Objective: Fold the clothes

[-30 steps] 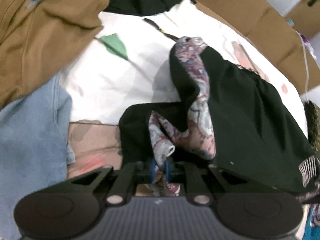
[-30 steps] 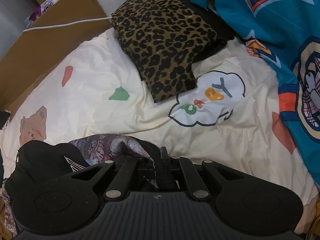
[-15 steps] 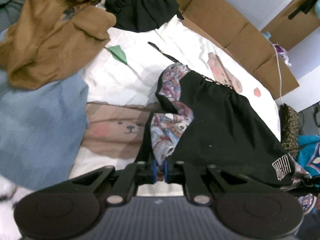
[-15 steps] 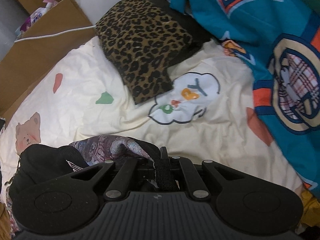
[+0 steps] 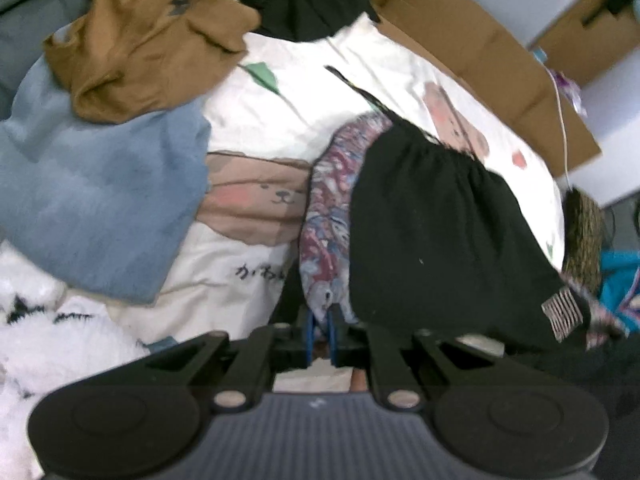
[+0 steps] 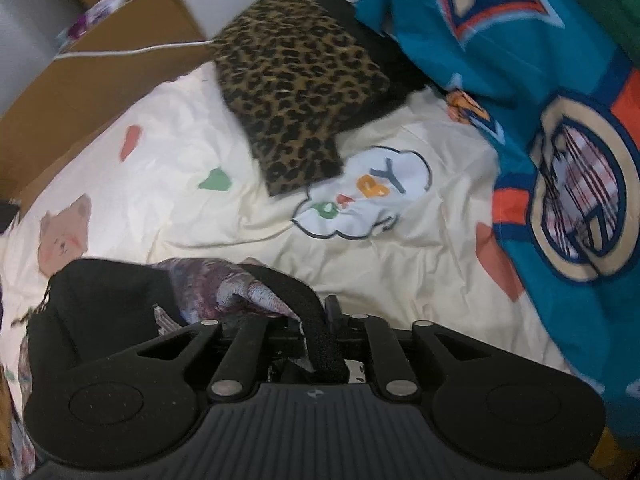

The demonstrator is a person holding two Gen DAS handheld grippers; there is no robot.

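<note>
cream bedsheet (image 6: pixel 168 160) with bear and cloud prints spans the whole surface beyond both claws. teal patterned blanket (image 6: pixel 520 60) lies to the right of the right claw. light blue garment (image 5: pixel 92 196) lies to the left of the left claw, with a brown hoodie (image 5: pixel 148 40) resting on its far edge. leopard-print garment (image 6: pixel 296 92), folded, lies ahead of the right claw on the sheet.

black garment with paisley lining (image 5: pixel 432 232) hangs stretched between the two claws, just ahead of each, lifted above the sheet.

left gripper (image 5: pixel 319 330): its blue pads pinch the paisley edge of the garment; the jaws are easing apart slightly, fabric between them.

right gripper (image 6: pixel 316 332): its jaws are opening; a black band of the garment runs between them. whether the pads press on the band cannot be told.
</note>
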